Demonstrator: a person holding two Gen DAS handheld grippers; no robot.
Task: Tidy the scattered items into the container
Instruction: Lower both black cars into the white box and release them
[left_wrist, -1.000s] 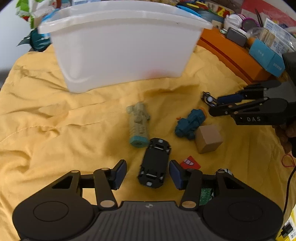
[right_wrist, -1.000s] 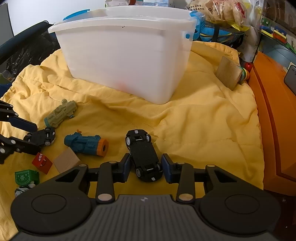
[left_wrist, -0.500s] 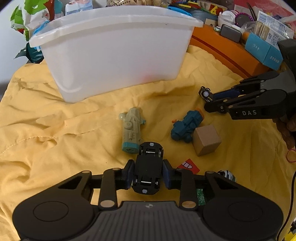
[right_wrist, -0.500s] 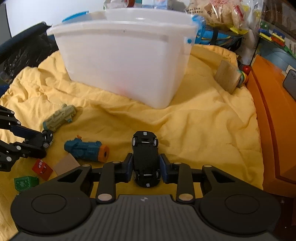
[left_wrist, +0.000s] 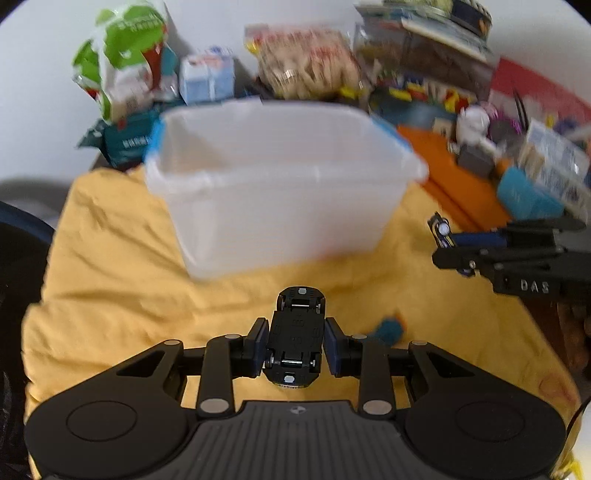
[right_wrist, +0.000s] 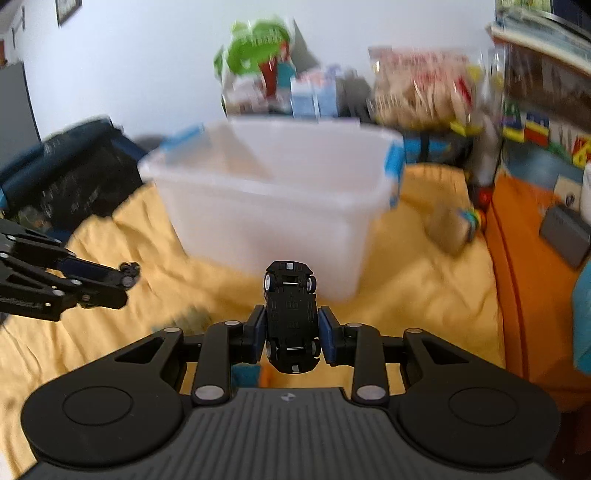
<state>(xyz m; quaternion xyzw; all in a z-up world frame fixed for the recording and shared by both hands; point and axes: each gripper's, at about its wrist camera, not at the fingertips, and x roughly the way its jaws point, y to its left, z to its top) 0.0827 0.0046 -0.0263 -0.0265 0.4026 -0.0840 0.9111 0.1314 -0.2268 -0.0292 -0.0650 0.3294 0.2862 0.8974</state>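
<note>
My left gripper (left_wrist: 294, 341) is shut on a black toy car (left_wrist: 297, 325), held above the yellow cloth with its underside up. My right gripper (right_wrist: 292, 329) is shut on a second black toy car (right_wrist: 291, 310), also lifted, underside up. The white plastic container (left_wrist: 280, 184) stands ahead of both grippers, and it shows in the right wrist view (right_wrist: 273, 199) too. The right gripper shows at the right of the left wrist view (left_wrist: 517, 254); the left gripper shows at the left of the right wrist view (right_wrist: 55, 280). A teal toy (left_wrist: 388, 330) peeks out beside the left fingers.
A yellow cloth (left_wrist: 110, 277) covers the surface. An orange box (left_wrist: 454, 184) lies to the right with small items on it. Snack bags (left_wrist: 306, 62) and cartons stand behind the container. A wooden block (right_wrist: 448, 230) leans by the orange edge. A dark bag (right_wrist: 74, 170) sits at the left.
Both grippers have lifted their cars off the cloth and tilted up toward the container. A second ago the left gripper was open around its car; it has since closed.
</note>
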